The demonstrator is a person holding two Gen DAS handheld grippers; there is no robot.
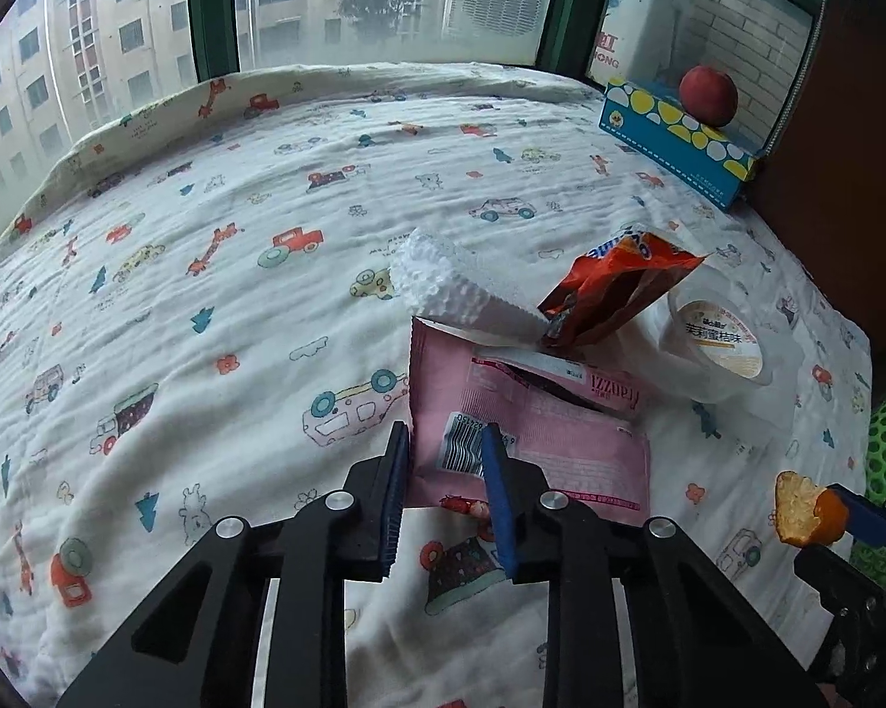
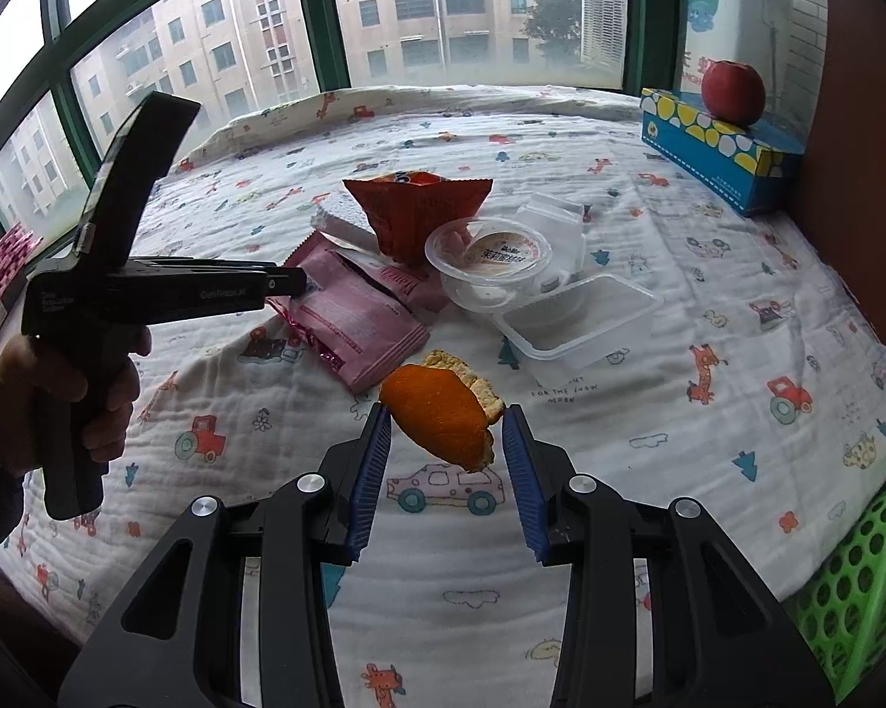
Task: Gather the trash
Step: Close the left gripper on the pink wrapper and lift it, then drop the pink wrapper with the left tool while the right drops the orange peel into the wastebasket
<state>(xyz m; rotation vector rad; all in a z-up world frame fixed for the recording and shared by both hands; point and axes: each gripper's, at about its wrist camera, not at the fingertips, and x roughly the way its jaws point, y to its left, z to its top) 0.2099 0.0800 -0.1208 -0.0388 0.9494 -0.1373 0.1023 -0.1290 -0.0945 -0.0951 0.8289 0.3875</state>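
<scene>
Nearest in the right wrist view, the right gripper (image 2: 447, 425) is holding a piece of orange peel (image 2: 443, 413) between its blue pads, gripping it at the tips above the cartoon-print blanket (image 2: 708, 271); the left wrist view is showing the same peel (image 1: 806, 510) pinched at its far right edge. The left gripper (image 1: 445, 442) is sitting with its fingers parted around the near left corner of the pink snack wrapper (image 1: 531, 436), one pad on the barcode and the other just outside the wrapper's left edge, not yet closed. A green perforated basket (image 2: 856, 578) is showing at the near right. Just beyond the pink wrapper, a white foam piece (image 1: 460, 289) is lying partly on it, with an orange snack bag (image 1: 614, 289) standing to its right and a round clear plastic cup with a printed lid (image 1: 720, 342) beside that. A clear rectangular container (image 2: 584, 318) is resting just in front of the cup. Far right, a red apple (image 1: 708, 97) is sitting on a blue tissue box (image 1: 673, 141) by the window (image 1: 383, 0).
</scene>
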